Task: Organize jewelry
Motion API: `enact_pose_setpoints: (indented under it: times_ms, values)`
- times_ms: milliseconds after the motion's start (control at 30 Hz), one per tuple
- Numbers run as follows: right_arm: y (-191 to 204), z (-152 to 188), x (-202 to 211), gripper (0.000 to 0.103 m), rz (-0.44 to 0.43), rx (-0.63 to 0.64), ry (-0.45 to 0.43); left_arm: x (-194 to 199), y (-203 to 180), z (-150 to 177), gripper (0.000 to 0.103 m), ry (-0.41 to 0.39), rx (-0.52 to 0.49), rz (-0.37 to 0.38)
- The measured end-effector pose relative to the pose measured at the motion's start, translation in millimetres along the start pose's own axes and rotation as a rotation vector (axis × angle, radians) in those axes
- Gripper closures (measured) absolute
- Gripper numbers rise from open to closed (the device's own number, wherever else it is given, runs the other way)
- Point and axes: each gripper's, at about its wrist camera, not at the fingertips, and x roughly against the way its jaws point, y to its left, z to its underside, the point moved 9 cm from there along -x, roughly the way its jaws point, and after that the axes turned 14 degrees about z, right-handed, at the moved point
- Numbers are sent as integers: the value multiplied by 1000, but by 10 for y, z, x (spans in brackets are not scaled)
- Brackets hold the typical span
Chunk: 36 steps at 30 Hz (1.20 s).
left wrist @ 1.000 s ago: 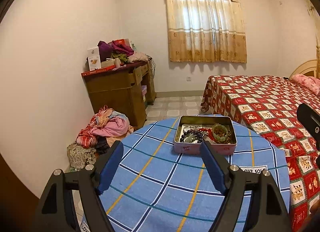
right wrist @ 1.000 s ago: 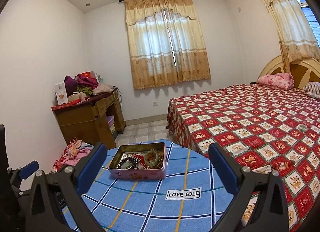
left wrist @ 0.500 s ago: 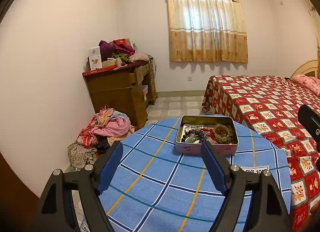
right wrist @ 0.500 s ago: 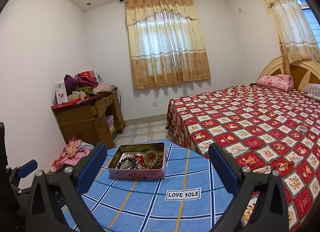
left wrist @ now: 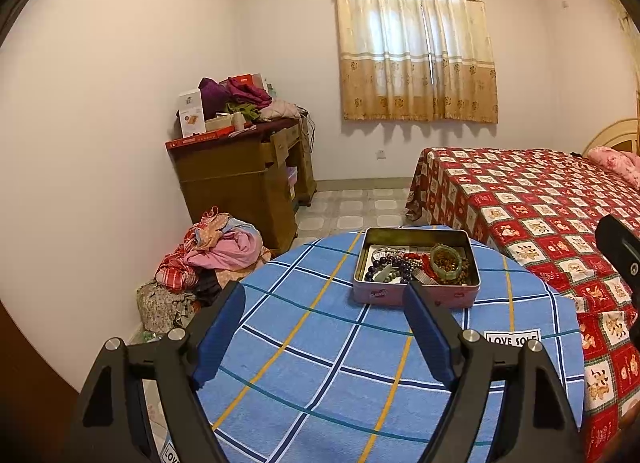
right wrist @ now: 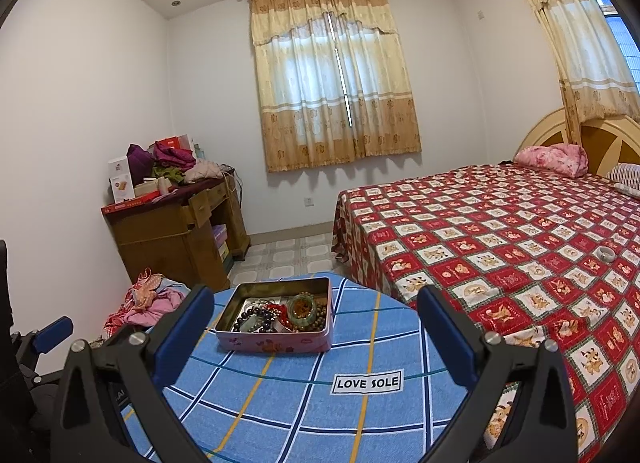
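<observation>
Jewelry tin [left wrist: 416,269] sits open on a round table [left wrist: 320,363] with a blue checked cloth, slightly lower in the left view than a second ago; little else has changed. The tin holds a tangle of dark beads [left wrist: 394,263], red pieces and a green bangle [left wrist: 446,261]. Left gripper [left wrist: 326,327] hovers above the cloth with its jaws wide and empty, short of the tin. Right gripper [right wrist: 312,337] is likewise spread wide, holding nothing, the tin between its fingers in view. A white label [right wrist: 367,382] on the cloth reads "LOVE SOLE". A red patterned bed [right wrist: 500,247] stands just beside the table.
</observation>
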Motion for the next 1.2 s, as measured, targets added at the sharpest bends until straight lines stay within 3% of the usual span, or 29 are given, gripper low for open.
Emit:
enact_pose_setpoints:
  times_ms: [1067, 1200]
  values:
    - [-13, 2, -33, 0, 1, 2, 1, -15, -1, -2, 21, -4, 1, -7]
    - [-17, -4, -31, 0, -1, 3, 0, -10, 22, -15, 21, -11, -7, -35]
